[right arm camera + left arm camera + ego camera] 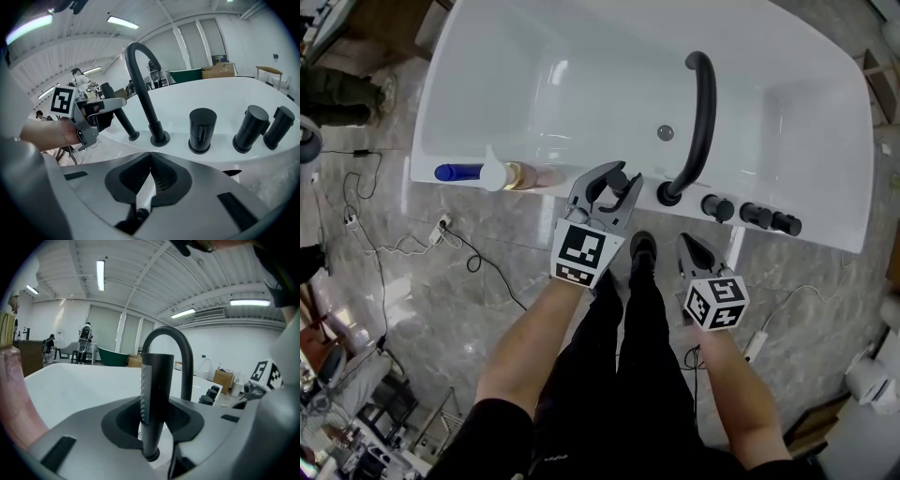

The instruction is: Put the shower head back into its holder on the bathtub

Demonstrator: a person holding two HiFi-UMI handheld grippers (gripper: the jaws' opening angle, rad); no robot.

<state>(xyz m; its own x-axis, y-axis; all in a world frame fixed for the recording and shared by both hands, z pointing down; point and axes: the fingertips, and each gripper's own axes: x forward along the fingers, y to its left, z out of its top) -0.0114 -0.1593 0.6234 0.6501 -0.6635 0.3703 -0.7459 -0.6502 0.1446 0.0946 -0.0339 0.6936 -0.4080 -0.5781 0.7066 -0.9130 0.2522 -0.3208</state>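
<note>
The one matte black, stick-shaped shower head (159, 376), a smooth cylinder with a grey strip of fine nozzles down one side, stands tilted at the near rim of the glossy white bathtub (834, 236). Its lower end meets the small round black holder (134, 136) on the rim; how far it is seated there cannot be told. The left gripper (623, 178), one of two grey grippers, has its jaws partly spread and pinching the shower head's upper part between their dark ribbed pads. The right gripper (150, 154) hangs just short of the rim with its jaws pressed together and nothing between them. Just beside the holder rises a single tall black spout (703, 122), a round tube bent into an arch over the tub. To its right stand three short black cylindrical knobs (717, 208) in a row, close together. One small grey round button (665, 132) sits on the tub's inner wall. Farther left on the rim lie a blue bottle (455, 172) and an amber one (525, 175). The floor (412, 281) is polished grey marble.
</note>
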